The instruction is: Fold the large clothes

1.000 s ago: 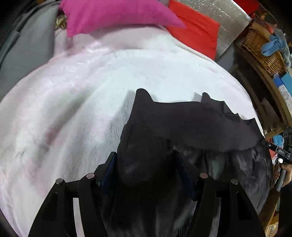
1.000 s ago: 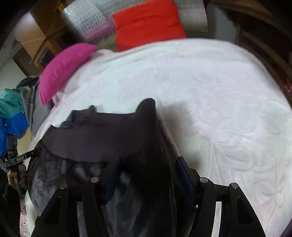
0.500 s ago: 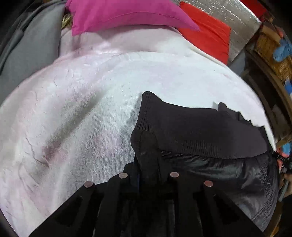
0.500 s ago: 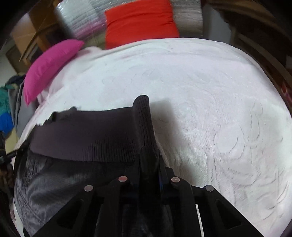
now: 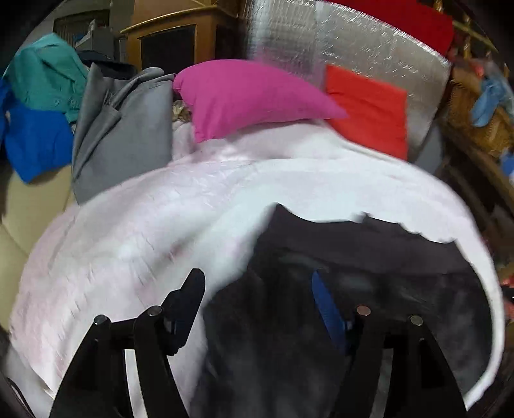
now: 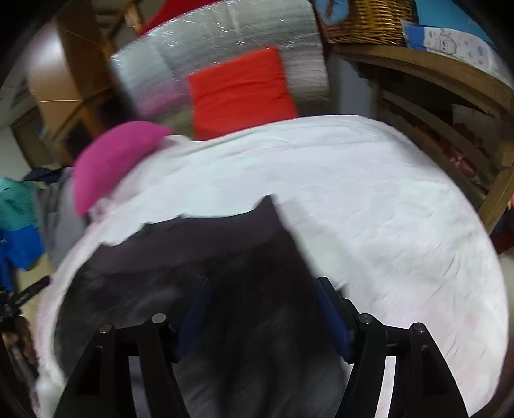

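A cluttered bedroom: a bed under a pale pink-white blanket (image 5: 154,225) fills both views, and everything else is placed from it. At its head lie a pink pillow (image 5: 250,99) and a red cushion (image 5: 366,109), with a silver foil sheet (image 5: 369,45) standing behind them. Off the bed's left side hang grey (image 5: 122,128), teal and blue clothes. Off its right side stands a wooden shelf (image 6: 449,96) with a wicker basket (image 6: 366,19) on top.

The dark jacket (image 5: 353,257) lies on the blanket near the foot of the bed, its ribbed hem turned toward the pillows and its shiny body nearer the cameras.

The left gripper (image 5: 257,286) has its fingers apart and opening; the jacket's left edge lies loose between them, not pinched. The right gripper (image 6: 261,292) is likewise spread and opening over the jacket's right edge, with cloth between the fingers but unclamped. Both views are motion-blurred.
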The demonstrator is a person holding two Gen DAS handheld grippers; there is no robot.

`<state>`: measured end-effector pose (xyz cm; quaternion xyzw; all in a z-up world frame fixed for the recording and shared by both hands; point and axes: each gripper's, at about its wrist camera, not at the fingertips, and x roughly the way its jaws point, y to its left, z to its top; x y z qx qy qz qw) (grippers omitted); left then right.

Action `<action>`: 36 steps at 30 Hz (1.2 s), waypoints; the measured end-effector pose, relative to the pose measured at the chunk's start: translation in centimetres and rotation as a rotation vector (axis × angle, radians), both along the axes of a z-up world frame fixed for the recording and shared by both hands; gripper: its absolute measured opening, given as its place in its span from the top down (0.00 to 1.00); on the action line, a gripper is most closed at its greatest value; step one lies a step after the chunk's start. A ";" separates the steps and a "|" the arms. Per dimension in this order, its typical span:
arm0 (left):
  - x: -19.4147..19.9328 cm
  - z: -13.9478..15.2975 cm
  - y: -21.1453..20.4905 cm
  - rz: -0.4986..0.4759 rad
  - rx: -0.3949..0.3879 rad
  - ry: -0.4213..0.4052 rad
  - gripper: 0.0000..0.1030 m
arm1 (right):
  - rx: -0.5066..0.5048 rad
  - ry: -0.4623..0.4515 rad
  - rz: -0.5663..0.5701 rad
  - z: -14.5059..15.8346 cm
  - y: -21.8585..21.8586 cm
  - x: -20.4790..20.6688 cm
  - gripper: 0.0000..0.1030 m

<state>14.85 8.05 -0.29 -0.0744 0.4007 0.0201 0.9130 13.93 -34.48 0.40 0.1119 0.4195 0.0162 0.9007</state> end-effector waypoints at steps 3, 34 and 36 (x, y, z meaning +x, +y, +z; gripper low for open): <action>-3.1 -0.6 -2.7 -0.037 -0.017 -0.026 0.32 | 0.000 -0.037 0.034 -0.3 3.3 -2.4 0.31; -15.9 1.5 -10.0 -0.073 0.107 -0.090 0.22 | -0.100 -0.090 0.003 0.0 14.7 -15.5 0.16; -17.4 2.2 -10.2 -0.076 0.123 -0.102 0.22 | -0.117 -0.092 0.000 -0.3 15.1 -16.7 0.13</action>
